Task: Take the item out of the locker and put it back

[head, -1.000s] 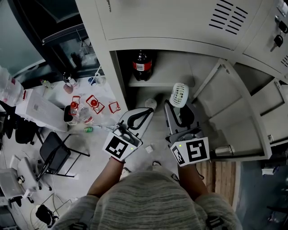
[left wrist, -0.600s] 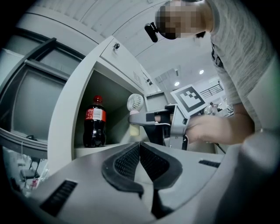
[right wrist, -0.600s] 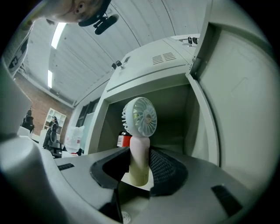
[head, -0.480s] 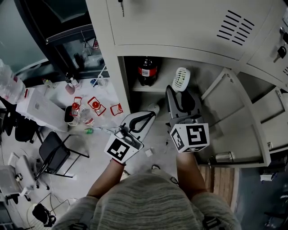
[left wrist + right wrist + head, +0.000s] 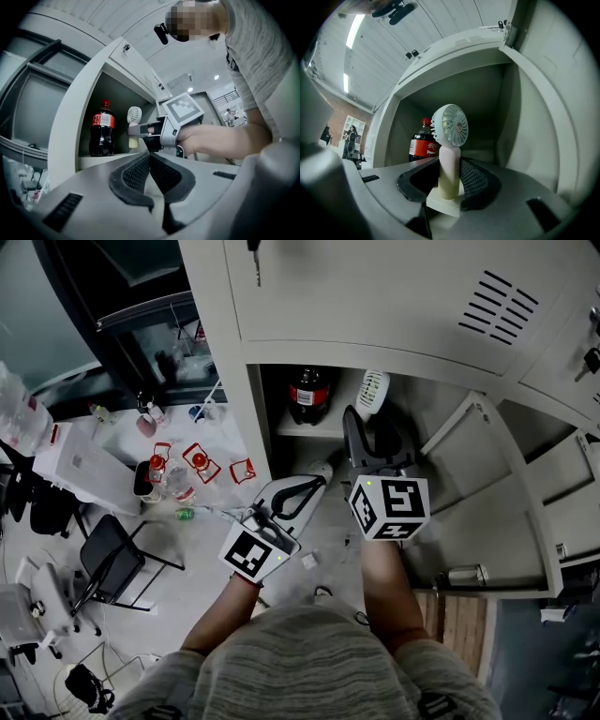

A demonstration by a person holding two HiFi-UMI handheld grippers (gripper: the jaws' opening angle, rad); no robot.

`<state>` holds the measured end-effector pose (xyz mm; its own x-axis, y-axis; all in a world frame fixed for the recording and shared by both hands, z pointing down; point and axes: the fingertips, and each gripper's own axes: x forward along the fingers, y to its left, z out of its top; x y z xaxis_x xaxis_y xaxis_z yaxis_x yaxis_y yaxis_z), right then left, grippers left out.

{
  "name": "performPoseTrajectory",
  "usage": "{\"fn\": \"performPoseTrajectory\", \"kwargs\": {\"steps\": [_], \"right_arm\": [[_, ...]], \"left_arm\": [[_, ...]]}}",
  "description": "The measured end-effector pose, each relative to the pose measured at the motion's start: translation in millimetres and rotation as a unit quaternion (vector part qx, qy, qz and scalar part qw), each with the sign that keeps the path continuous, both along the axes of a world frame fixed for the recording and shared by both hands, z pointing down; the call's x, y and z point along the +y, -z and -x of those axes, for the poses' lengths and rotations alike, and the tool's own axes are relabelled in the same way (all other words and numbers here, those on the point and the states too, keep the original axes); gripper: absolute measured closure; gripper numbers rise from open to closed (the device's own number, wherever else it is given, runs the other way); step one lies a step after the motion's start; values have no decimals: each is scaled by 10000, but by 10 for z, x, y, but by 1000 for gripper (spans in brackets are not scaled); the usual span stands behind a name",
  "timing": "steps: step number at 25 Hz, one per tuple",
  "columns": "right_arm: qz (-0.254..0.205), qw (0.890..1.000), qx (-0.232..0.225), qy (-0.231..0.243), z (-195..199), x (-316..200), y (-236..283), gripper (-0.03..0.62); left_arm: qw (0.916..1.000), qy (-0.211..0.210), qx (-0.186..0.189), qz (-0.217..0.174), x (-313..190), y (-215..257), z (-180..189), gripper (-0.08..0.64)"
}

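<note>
A small white hand-held fan stands upright by its handle between the pads of my right gripper, which is shut on it. In the head view the fan is at the mouth of the open locker compartment, to the right of a cola bottle standing on the shelf. My right gripper reaches in from below. My left gripper hangs outside, lower left of the opening, shut on nothing. From the left gripper view I see the bottle, the fan and the right gripper.
The locker's door stands swung open to the right. A closed vented door is above. To the left, far below, is a white table with bottles and red items, and a black chair.
My right gripper has carried the fan forward, from outside the opening up to the compartment beside the cola bottle. The left gripper has stayed where it was.
</note>
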<state>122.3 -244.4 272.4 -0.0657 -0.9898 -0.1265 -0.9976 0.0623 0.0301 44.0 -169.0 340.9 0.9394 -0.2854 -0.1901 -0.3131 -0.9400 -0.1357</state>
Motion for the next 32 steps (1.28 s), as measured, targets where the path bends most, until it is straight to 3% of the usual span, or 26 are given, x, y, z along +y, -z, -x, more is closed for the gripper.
{"fn": "performPoseTrajectory", "kwargs": {"steps": [14,28,32], "right_arm": [[227,9990,34,-377,-154,-152,-172,442],[-13,9996,14,-291,-140,-134,-177,440],[-37,9998,-7,-194,-122,-119,-182,412]], "left_arm": [[10000,-3,-9,52,-11,-30,-20,551],[10000,40,-34,15,-37,-35,-3,551],[10000,21,-16,28,-34,-33,-15,551]]}}
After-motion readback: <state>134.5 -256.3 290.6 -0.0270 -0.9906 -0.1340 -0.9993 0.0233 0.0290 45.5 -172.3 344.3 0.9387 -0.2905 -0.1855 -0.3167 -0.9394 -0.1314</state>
